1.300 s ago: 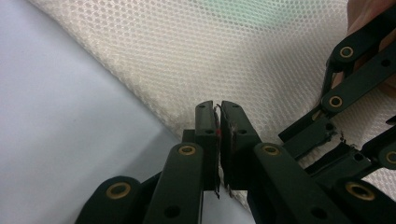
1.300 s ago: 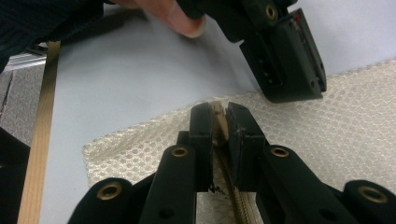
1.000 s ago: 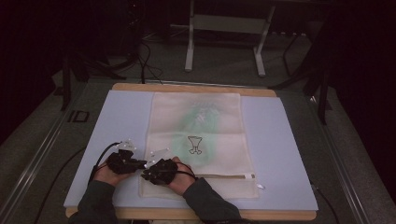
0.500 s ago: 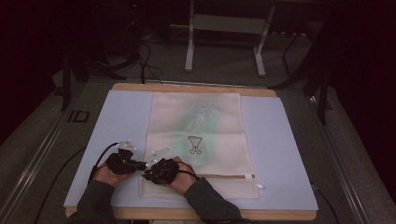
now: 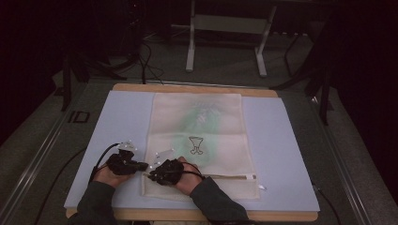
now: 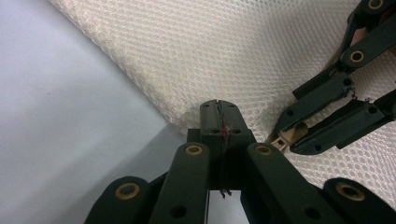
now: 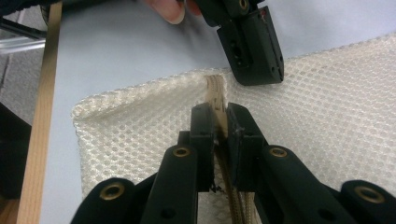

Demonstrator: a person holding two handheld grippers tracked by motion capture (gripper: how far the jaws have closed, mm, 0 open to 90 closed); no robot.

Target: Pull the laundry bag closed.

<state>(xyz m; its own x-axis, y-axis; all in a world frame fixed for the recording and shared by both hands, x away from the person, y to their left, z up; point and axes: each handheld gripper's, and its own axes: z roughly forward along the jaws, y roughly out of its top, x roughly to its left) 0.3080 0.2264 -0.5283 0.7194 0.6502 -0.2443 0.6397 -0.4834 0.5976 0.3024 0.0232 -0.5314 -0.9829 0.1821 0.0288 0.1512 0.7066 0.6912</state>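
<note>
- Mesh bag (image 5: 199,140): a cream netted laundry bag lying flat on the pale blue mat (image 5: 291,154) that covers the counter, its long axis running from the near edge toward the far edge, with the zipper (image 5: 225,176) running crosswise along its near end, parallel to the near edge.
- Left gripper (image 5: 141,166): at the bag's near-left corner, by the counter's near edge; in the left gripper view (image 6: 218,112) its jaws are closed on the edge of the mesh there, with a thin red-flecked thread showing in the seam between them.
- Right gripper (image 5: 152,174): just beside the left one, a little farther onto the bag; in the right gripper view (image 7: 219,119) its jaws are pinched on the tan zipper tape, and in the left gripper view (image 6: 299,135) the tan zipper pull (image 6: 284,136) sits at their tips.
- Against the earlier high views, both hands and the bag sit in the same spots; no shift can be made out.
- Farther along, a small goblet-shaped print (image 5: 195,144) sits over a faint green shape seen through the mesh, toward the far edge.
- The high view is dim, and the hands cover the zipper's left end; what the green shape is cannot be told.
</note>
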